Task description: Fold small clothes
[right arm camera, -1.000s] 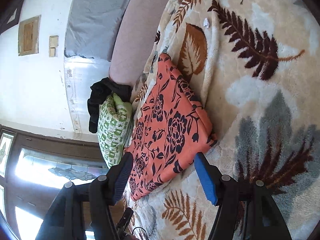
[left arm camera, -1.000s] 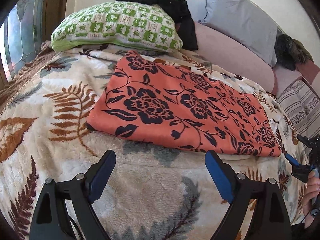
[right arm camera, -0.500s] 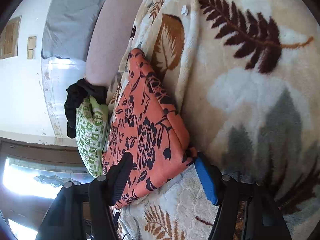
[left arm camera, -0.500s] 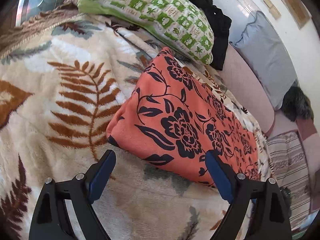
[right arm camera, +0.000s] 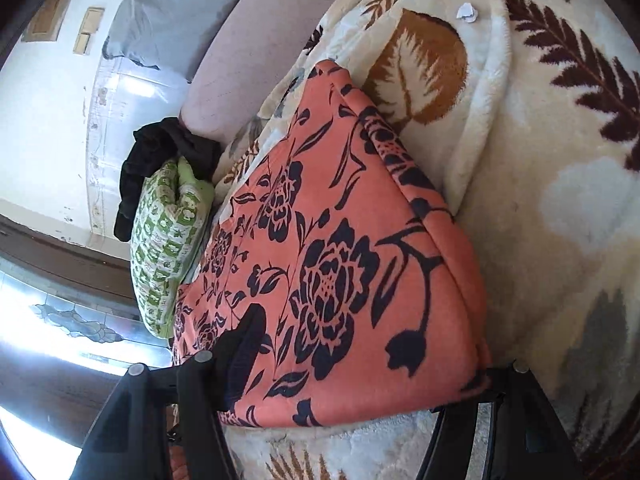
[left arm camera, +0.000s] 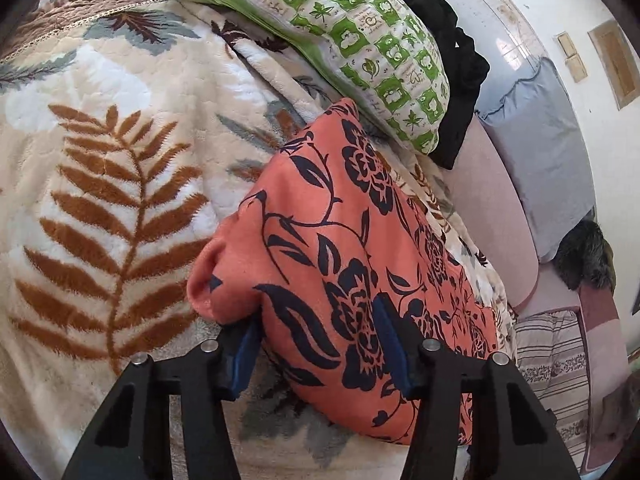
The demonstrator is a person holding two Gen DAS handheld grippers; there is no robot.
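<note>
The folded orange cloth with black flowers (left arm camera: 332,240) lies on the leaf-print blanket (left arm camera: 100,184). My left gripper (left arm camera: 318,344) has its blue pads on either side of the cloth's near left corner and is partly closed around it. In the right wrist view the same cloth (right arm camera: 340,264) fills the middle. My right gripper (right arm camera: 360,372) straddles the cloth's near right corner, one finger on top of the fabric and the other under or beside the edge, still wide apart.
A green checked pillow (left arm camera: 352,44) and a black garment (left arm camera: 452,64) lie behind the cloth. A grey pillow (left arm camera: 536,140) leans on the white wall. A striped cushion (left arm camera: 552,364) is at the right. A small paper scrap (right arm camera: 466,12) lies on the blanket.
Both grippers moved forward onto the cloth's near corners. The left jaws narrowed around the left corner. The right fingers slid over and beside the right corner.
</note>
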